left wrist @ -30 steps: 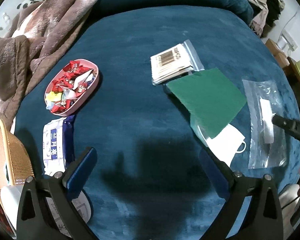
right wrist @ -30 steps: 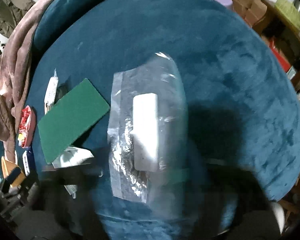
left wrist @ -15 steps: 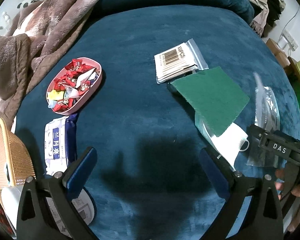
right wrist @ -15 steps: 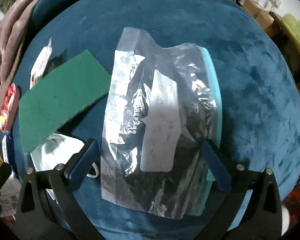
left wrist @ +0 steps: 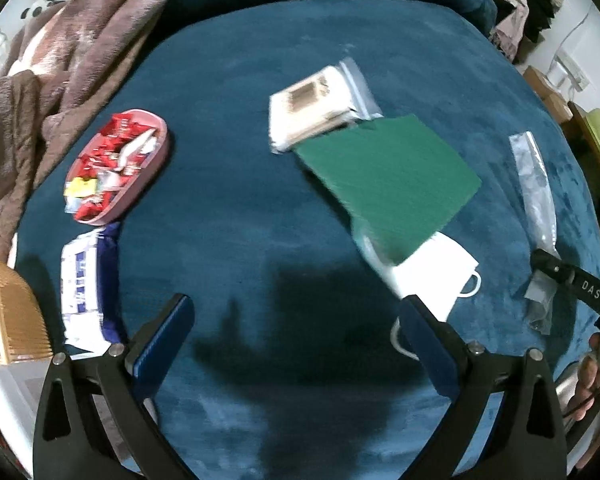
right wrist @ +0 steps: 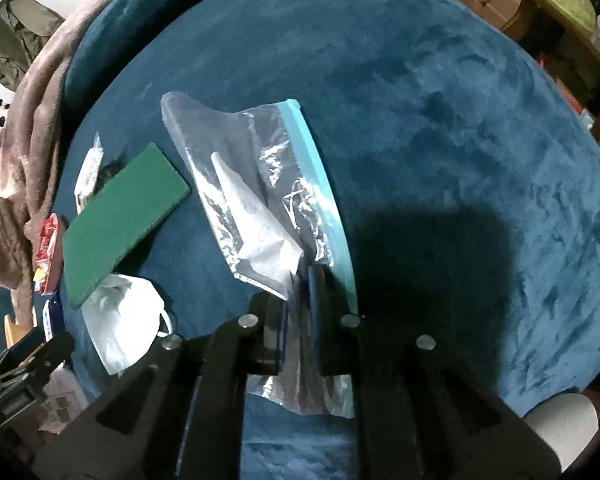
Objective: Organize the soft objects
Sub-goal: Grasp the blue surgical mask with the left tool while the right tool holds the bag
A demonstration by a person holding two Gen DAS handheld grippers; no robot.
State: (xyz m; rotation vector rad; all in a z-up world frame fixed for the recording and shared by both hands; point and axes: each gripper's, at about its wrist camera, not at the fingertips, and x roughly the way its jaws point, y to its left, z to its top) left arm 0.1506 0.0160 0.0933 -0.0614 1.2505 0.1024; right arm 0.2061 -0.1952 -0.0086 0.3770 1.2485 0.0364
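One legible marking (left wrist: 591, 289) — "DAS"

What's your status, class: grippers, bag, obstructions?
Right gripper shut on clear zip bag. Left gripper open, empty. Green pad beside bag, apart.

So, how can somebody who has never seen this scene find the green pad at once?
Look at the blue velvet cushion, right of its middle. The green pad lies flat there, between a packet of cotton swabs and a white face mask, overlapping both. It is the only dark green, opaque square.
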